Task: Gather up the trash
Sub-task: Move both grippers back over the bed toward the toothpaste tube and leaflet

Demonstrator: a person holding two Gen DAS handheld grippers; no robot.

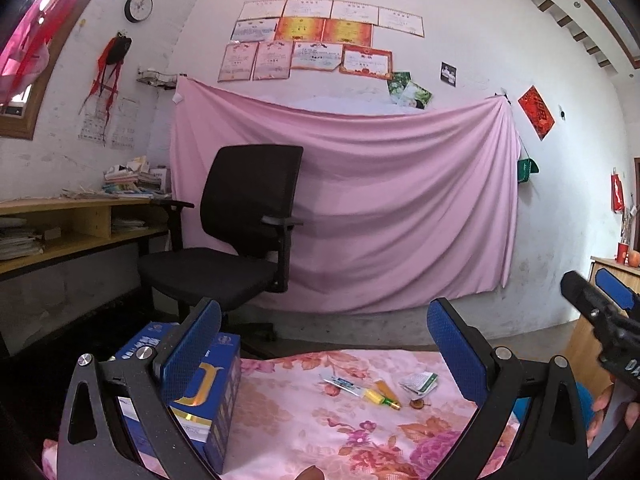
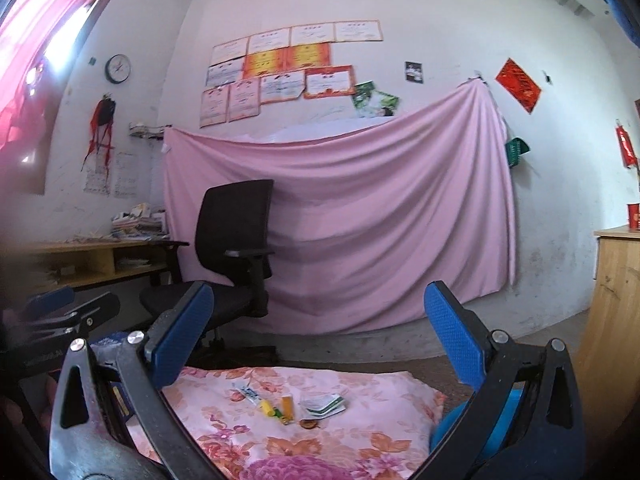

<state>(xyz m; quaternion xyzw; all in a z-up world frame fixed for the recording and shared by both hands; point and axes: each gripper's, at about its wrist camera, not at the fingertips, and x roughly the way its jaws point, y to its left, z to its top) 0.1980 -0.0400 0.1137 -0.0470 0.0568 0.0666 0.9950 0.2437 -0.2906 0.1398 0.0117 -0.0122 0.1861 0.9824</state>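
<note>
Small trash lies on a floral pink cloth [image 1: 304, 420] [image 2: 360, 440]: a white and green wrapper [image 1: 420, 382] [image 2: 323, 404], a yellow-green tube [image 1: 380, 397] [image 2: 269, 408], an orange lighter [image 2: 286, 409], a blue-white strip packet [image 1: 343, 385] [image 2: 248, 393] and a small brown disc [image 1: 418, 403] [image 2: 309, 424]. My left gripper [image 1: 324, 344] hangs open above and short of these items. My right gripper [image 2: 320, 332] is open too, empty, also above them. The right gripper's fingers [image 1: 612, 292] show at the right edge of the left wrist view.
A blue and gold box [image 1: 208, 392] stands at the cloth's left edge. A blue bin [image 2: 480, 428] sits low on the right. A black office chair [image 1: 240, 232], a desk with papers [image 1: 80, 216], a pink hanging sheet [image 1: 380, 208] and a wooden cabinet [image 2: 616, 300] surround the spot.
</note>
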